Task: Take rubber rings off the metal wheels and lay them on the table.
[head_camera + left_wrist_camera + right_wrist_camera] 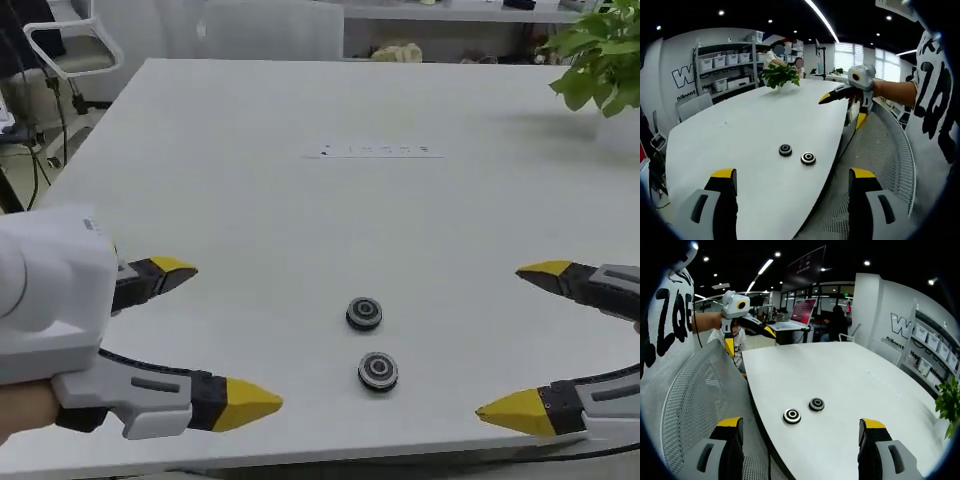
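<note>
So the white table (300, 200) hasn't really been worked on yet. No loose ring is spotted on it, so the whole job is judged to be still ahead.

The left gripper (232, 335) and right gripper (500, 341) are both held with jaws wide apart, nothing clamped, and are pointed inward at each other. Roughly midway between them, the far wheel (364, 313) and near wheel (378, 371) are laid flat, just beside each other but not touching. A dark rubber ring (364, 372) looks to be seated round each wheel, though that's too small to be sure of.

For room, the table's near edge is passed over by both grippers, so little space is left on the person's side. Past the jaw tips, lots of bare top is left open for laying rings. A plant (600, 60) is set well beyond the right gripper and a thin paper strip (372, 151) well past the wheels. Neither is judged to be in the way.
</note>
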The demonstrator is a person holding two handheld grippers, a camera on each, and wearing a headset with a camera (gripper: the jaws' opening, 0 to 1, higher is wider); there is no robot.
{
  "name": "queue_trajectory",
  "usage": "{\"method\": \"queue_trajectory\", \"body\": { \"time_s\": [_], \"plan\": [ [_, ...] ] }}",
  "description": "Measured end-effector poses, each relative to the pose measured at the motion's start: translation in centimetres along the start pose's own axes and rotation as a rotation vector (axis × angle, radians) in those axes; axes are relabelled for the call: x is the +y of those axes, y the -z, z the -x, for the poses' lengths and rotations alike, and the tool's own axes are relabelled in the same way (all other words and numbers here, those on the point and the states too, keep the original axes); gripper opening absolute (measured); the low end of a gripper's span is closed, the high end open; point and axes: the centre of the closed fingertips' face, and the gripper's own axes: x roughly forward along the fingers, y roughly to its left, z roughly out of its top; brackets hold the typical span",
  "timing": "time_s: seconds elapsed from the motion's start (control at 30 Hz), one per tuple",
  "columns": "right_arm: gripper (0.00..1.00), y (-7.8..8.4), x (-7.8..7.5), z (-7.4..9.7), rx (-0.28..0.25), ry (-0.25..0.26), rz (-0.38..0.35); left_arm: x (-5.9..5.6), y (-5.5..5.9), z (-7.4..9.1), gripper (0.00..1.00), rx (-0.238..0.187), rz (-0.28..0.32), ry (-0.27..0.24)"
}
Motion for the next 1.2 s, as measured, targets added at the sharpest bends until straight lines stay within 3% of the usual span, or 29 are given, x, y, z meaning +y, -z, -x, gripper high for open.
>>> {"method": "queue_trajectory", "body": {
  "time_s": [0.5,0.73,0.9,1.2],
  "plan": [
    [0.96,-0.4,0.2,0.1,0.016,0.015,0.028,-0.2,0.1,0.2,0.91,-0.002,-0.020,0.014],
    [0.96,-0.3,-0.1,-0.4,0.026,-0.020,0.039,0.1,-0.3,0.2,0.91,-0.012,0.006,-0.006],
    [0.96,-0.5,-0.5,-0.4,0.000,-0.022,0.026,0.3,0.1,-0.4,0.91,0.002,0.013,-0.013],
    [0.96,0.0,-0.4,-0.8,0.021,-0.052,0.041,0.0,0.4,-0.6,0.91,0.012,0.035,-0.013]
  ]
}}
